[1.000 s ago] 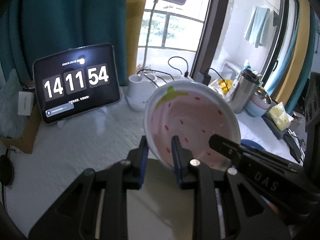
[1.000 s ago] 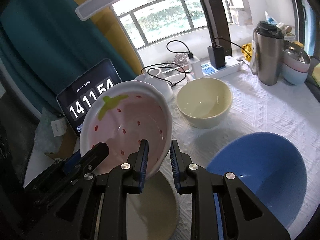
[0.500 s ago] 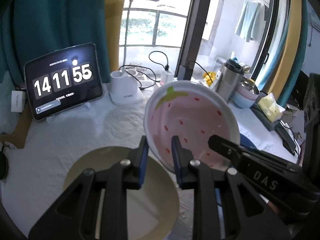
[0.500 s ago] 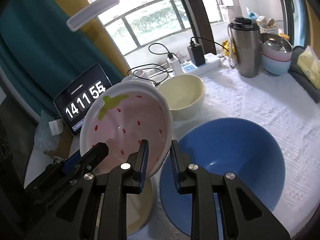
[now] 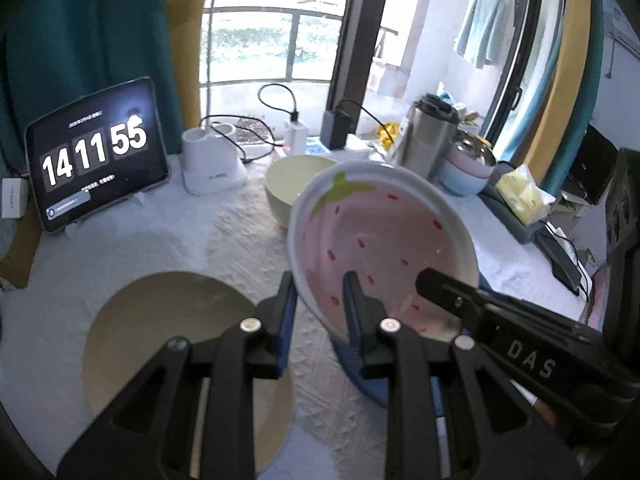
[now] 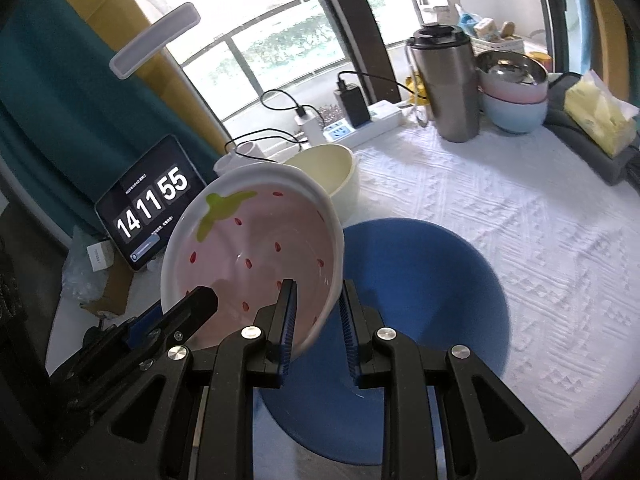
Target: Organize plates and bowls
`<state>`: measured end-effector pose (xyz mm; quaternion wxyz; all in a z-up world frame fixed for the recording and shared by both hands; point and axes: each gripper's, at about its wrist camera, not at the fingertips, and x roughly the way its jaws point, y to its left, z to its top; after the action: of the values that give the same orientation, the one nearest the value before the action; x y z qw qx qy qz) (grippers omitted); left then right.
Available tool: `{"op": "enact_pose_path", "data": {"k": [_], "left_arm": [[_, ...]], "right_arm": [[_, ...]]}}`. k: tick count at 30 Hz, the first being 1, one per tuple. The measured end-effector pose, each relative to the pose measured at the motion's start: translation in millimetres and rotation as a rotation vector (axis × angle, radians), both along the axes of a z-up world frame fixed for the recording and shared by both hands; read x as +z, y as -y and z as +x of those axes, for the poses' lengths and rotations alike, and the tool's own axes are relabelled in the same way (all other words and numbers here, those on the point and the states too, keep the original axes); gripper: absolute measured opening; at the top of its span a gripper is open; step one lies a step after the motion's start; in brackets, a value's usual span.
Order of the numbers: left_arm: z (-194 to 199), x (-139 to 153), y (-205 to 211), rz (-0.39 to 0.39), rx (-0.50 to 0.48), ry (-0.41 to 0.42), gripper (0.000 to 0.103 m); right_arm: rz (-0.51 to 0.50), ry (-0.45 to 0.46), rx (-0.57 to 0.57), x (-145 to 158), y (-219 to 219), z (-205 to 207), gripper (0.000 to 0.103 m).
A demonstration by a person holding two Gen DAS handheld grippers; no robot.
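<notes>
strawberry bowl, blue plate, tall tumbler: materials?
Strawberry bowl: likely glazed ceramic; glossy highlights, painted seeds, thick white rim.
Blue plate: matte, even colour, faint sheen; ceramic or melamine, can't tell.
Tall tumbler: brushed stainless steel by its grey metallic sheen, with a dark, probably plastic lid.

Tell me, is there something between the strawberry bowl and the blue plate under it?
Nothing visible. The strawberry bowl, clamped at its rim by the left gripper and the right gripper, hangs tilted over the blue plate, whose surface shows bare. The yellow bowl stands behind, apart.
</notes>
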<state>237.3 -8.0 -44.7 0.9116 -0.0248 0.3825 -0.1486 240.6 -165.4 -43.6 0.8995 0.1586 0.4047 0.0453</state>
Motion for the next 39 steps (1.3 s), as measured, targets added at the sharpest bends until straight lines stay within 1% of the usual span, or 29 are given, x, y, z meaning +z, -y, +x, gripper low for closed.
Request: {"op": "enact_pose_path", "data": {"k": [8, 19, 24, 31, 36, 39], "left_arm": [[-7.3, -12.1, 20.3, 0.003, -0.026, -0.032, 0.024], [-13.0, -23.4, 40.8, 0.032, -0.049, -0.054, 0.024], [-14.8, -30.6, 46.2, 0.051, -0.058, -0.067, 0.024], [-15.5, -39.4, 53.6, 0.082, -0.065, -0.079, 0.024], [-15.7, -41.7, 55.0, 0.093, -0.068, -0.087, 0.026], [-14.5, -41.6, 54.1, 0.092, -0.070, -0.093, 0.027]], "right_arm": [[0.000, -0.028, -0.025, -11.0, 21.1, -11.1, 0.024], [0.009, -0.071, -0.046, -23.7, 39.0, -20.5, 0.023], [0.012, -0.092, -0.053, -29.2, 43.2, -22.5, 0.023], [-0.022, -0.110, -0.057, -30.4, 44.2, -21.6, 0.024], [-0.036, -0.121, -0.053, -31.4, 43.1, -20.0, 0.029], [-0.040, -0.125, -0.052, -31.7, 42.8, -19.0, 0.029]]}}
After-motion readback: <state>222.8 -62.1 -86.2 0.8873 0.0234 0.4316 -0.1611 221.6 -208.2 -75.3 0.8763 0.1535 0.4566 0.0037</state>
